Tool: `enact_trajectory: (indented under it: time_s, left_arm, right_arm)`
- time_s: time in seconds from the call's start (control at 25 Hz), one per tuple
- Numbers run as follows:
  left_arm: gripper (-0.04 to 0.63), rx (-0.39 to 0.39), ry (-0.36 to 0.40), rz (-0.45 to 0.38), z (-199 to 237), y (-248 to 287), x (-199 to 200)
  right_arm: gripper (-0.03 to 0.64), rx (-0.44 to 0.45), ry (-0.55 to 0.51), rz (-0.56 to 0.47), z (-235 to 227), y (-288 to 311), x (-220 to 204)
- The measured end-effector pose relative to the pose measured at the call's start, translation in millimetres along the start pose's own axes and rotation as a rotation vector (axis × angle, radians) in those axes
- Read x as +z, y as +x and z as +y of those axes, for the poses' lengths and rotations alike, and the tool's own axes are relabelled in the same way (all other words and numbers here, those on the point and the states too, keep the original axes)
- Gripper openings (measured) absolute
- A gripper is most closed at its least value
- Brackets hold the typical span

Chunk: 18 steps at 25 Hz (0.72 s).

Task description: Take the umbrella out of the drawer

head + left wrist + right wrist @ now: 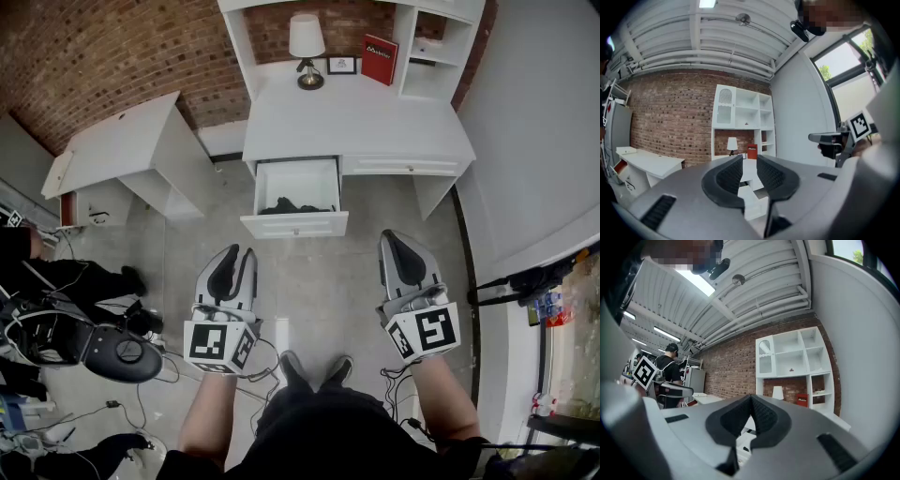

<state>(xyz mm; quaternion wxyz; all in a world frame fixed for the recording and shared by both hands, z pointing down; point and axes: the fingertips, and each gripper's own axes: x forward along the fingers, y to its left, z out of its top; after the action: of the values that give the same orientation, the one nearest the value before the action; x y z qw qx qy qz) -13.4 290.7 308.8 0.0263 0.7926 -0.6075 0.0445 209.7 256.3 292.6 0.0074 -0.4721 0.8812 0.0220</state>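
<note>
facing white desk (pixel 361 122) (drawer (pixel 295 225) open), brick wall (pixel 94 56) behind

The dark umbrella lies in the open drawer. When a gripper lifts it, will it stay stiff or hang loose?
The umbrella looks like a crumpled dark heap, so its fabric will probably sag when pinched. It lies low behind the drawer front and may catch on that edge. It fills only a strip of the drawer, so it is likely light.
</note>
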Motion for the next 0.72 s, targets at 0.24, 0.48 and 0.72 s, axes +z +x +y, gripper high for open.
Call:
enact_trajectory:
  time_s: [0.24,0.48,0.72]
  left_arm:
    - [0.087,0.017,-0.043,-0.031,35,-16,-2]
    - [0.087,0.032,-0.036,-0.085,76,-25,22]
    - [0.267,0.047,-0.039,-0.119,118,-32,38]
  right_arm:
    - [0.000,-0.029,0.000,0.003,24,10,0]
    - [0.002,-0.046,0.047,-0.008,43,30,13]
    - [0.256,-0.097,0.014,-0.040,60,49,35]
